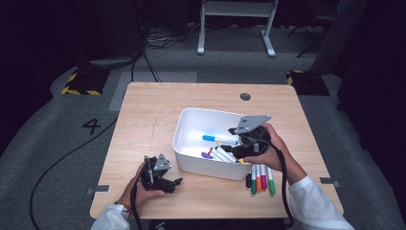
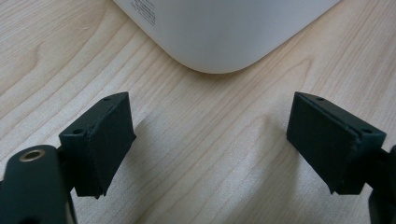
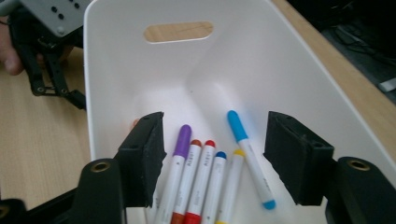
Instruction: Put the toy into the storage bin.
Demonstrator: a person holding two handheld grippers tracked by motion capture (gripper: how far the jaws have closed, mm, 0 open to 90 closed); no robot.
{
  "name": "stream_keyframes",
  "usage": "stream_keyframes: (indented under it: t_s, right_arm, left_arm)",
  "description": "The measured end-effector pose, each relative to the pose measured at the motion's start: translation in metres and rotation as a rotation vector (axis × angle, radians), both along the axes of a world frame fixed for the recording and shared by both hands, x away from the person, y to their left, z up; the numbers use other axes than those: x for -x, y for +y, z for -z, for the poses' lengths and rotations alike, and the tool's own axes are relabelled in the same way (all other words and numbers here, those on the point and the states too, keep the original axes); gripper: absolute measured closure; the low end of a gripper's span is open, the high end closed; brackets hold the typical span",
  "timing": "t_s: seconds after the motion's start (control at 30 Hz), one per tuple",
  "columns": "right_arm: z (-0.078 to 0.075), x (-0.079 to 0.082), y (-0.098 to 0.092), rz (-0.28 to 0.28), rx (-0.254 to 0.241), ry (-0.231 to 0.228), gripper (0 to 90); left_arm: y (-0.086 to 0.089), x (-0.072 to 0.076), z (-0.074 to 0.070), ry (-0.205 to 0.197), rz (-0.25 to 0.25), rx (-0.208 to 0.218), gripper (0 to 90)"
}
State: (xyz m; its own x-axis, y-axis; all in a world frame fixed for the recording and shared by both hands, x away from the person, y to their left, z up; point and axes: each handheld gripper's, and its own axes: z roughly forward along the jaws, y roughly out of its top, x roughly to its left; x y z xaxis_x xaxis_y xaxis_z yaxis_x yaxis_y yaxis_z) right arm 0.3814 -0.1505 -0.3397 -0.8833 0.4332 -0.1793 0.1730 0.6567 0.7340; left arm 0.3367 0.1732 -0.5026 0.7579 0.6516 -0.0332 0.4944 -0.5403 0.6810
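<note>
Beside the bin, four markers.

Bright lit table, dark surroundings, soft shadows, sharp close-ups

The left gripper is held low at the near left, gripped by the left hand, with a white sleeve seen at the wrist. Its jaws are spread wide apart, and nothing is held between them. The right gripper is held higher by the right hand, the forearm stretched in from the near right. Its jaws are parted and nothing is clamped.
</note>
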Motion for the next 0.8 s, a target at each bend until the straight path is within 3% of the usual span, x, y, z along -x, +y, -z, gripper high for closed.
stream_keyframes:
  t_s: [0.1, 0.27, 0.4, 0.6, 0.8]
  right_arm:
    - [-0.006, 0.004, -0.019, 0.039, -0.039, -0.040, 32.5]
    - [-0.011, 0.015, -0.053, 0.113, -0.098, -0.061, 29.7]
    - [-0.006, 0.026, -0.077, 0.149, -0.116, -0.077, 29.4]
    - [0.020, 0.042, -0.105, 0.213, -0.074, -0.073, 29.1]
    - [0.058, 0.049, -0.123, 0.255, -0.038, -0.017, 28.7]
  left_arm:
    - [0.000, 0.000, 0.000, 0.001, 0.000, 0.001, 15.0]
    - [0.000, 0.000, 0.000, 0.000, 0.000, 0.000, 15.0]
    - [0.000, 0.000, 0.000, -0.001, -0.001, 0.000, 14.9]
    - [0.000, 0.000, 0.000, 0.000, -0.001, 0.000, 14.9]
    - [0.000, 0.000, 0.000, 0.000, -0.002, 0.000, 14.9]
